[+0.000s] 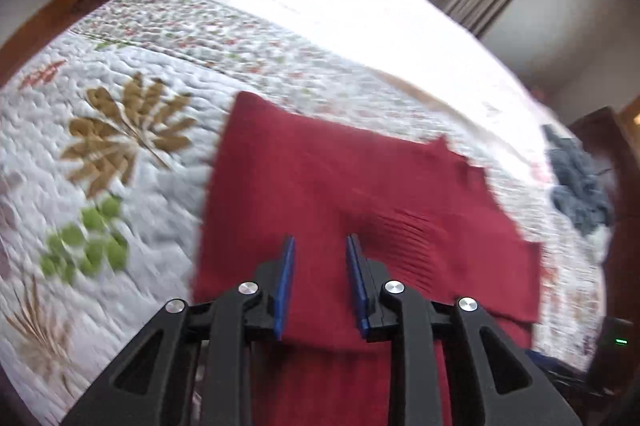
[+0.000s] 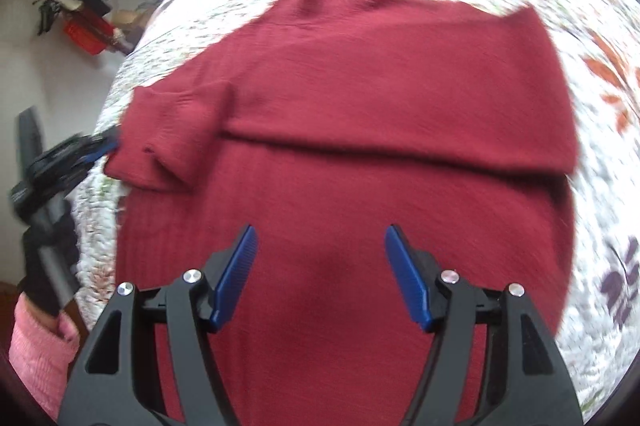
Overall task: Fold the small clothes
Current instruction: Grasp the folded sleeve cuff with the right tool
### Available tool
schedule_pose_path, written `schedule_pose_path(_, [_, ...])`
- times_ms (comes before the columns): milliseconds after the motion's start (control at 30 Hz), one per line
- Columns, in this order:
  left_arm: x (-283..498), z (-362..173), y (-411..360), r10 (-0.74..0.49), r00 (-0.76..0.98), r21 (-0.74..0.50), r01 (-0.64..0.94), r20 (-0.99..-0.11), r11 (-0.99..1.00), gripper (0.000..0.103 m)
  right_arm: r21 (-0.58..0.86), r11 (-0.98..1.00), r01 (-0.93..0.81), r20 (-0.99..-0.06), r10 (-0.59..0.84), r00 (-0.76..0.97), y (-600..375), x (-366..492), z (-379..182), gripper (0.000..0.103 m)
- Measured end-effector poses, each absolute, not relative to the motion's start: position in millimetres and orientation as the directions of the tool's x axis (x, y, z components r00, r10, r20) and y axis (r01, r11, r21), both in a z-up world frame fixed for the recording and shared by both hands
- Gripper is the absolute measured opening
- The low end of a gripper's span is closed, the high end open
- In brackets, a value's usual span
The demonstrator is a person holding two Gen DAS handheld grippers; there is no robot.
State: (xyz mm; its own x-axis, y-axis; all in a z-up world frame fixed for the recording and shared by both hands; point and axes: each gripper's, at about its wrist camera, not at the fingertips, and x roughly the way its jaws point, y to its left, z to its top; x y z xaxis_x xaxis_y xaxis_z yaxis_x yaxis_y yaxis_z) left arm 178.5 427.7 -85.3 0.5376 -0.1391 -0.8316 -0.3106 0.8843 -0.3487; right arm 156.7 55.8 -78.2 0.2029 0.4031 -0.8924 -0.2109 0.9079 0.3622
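Red knit sweater (image 2: 360, 98) is lying flat on the bed's leaf-print quilt (image 1: 120, 146), top part folded down across the body, one sleeve tucked in on the left of the right wrist view. Right hand-held gripper (image 2: 320, 274) hangs right over the lower half of it, blue pads spread wide with nothing between them. Left hand-held gripper (image 1: 320, 282) is above the sweater's near edge, jaws apart too but narrower, not pinching any fabric. Some grey-blue clothes (image 1: 580, 186) sit off near the far bed edge, well apart from the sweater. Pink sleeve (image 2: 36, 354) shows at lower left.
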Motion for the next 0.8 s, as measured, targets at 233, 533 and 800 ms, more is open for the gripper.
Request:
schedule_pose_path(233, [199, -129, 435, -0.094, 0.459, -0.271, -0.336, -0.883, 0.902, 0.025, 0.393, 0.877, -0.276, -0.885, 0.442, 0.145, 113, 185, -71, 0.066])
schedule_pose_path(533, [194, -127, 449, -0.175, 0.487, -0.371, -0.342, -0.856, 0.863, 0.024, 0.489, 0.845, -0.214, -0.860, 0.508, 0.040, 160, 220, -101, 0.066])
schedule_pose_path(800, [166, -83, 468, -0.149, 0.581, -0.403, -0.337, -0.800, 0.851, 0.026, 0.549, 0.818, -0.170, -0.835, 0.547, -0.062, 194, 237, -132, 0.030])
